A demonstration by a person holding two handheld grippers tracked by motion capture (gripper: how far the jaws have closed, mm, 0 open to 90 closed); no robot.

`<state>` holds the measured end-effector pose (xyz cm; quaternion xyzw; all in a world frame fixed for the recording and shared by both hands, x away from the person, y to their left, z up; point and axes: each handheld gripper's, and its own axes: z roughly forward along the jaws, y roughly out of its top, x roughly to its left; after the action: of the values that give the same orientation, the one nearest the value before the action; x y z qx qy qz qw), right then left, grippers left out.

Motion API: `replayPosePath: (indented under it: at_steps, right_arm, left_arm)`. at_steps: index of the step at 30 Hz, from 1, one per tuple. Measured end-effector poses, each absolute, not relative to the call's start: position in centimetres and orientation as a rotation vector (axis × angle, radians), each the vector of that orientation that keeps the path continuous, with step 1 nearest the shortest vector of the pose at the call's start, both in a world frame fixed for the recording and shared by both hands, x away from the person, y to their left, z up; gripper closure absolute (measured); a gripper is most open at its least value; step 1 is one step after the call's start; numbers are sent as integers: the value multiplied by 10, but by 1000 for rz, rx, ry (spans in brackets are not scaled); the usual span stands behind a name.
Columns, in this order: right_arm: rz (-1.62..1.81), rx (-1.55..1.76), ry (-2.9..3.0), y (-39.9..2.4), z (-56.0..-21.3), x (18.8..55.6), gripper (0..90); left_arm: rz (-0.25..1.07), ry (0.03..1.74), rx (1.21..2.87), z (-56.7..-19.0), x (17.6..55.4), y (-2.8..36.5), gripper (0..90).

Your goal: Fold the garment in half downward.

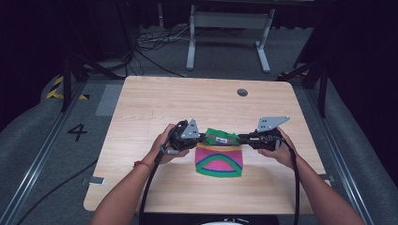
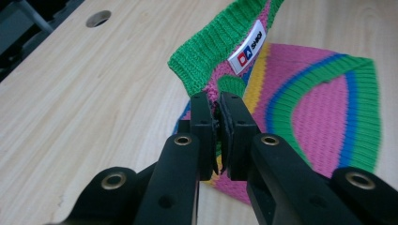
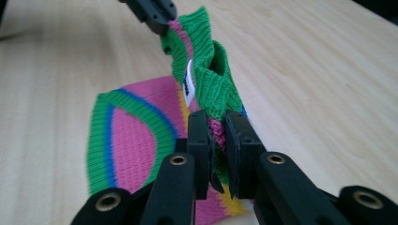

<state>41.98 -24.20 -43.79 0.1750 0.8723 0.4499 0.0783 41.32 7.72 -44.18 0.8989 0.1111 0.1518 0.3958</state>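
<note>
Black jaws of the left gripper (image 2: 217, 133) sit nearest the lens in its own view, pressed together on a fold of the knitted garment (image 2: 305, 108), just below its green ribbed band. A white label (image 2: 247, 47) is sewn on the inner side of that band. In the right gripper view, the right gripper (image 3: 217, 150) likewise pinches the knit, pink and green yarn caught between its two jaws, with the ribbed band rising away from it toward the other gripper at the far end.

From above, the garment (image 1: 219, 157) lies near the middle of the table (image 1: 141, 108), toward the near edge. Its far end is lifted and stretched between the two grippers, while the pink, green, blue and yellow body rests flat on the wood toward the person. The left hand (image 1: 165, 143) and right hand (image 1: 278, 149) hold the tools on either side of it.

A round hole (image 1: 242, 92) sits in the table far right, well apart from the work.

The risk, as I judge it, lies in the small bites: each gripper seems to hold only a thin fold near the band, so pulling outward or lifting unevenly could let the stretchy knit slip free on one side, and the piece would drop and bunch.
</note>
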Motion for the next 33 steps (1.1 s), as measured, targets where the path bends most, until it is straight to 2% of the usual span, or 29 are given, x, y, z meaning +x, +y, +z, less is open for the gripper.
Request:
replayPosePath:
  at_steps: [8, 12, 23, 28, 29, 30, 33]
  right_arm:
    - [1262, 421, 2714, -238, -453, 393, 825]
    - [1213, 400, 2783, -236, -467, 383, 810]
    - [1212, 403, 2828, -237, -476, 371, 794]
    - [1203, 432, 2825, -237, -481, 367, 785]
    - [1202, 431, 2823, -238, -481, 367, 781]
    - [1202, 437, 2814, -238, -480, 366, 775]
    - [1209, 445, 2785, -237, -478, 365, 764]
  left_arm:
    - [409, 184, 2399, -459, 391, 74, 843]
    - [374, 124, 2447, -469, 381, 71, 843]
    - [313, 141, 2439, -484, 372, 78, 809]
    - [276, 181, 2427, -482, 370, 82, 667]
    - [280, 222, 2424, -480, 370, 83, 612]
    - [276, 244, 2422, -478, 370, 84, 521]
    - [252, 327, 2353, -472, 372, 92, 465]
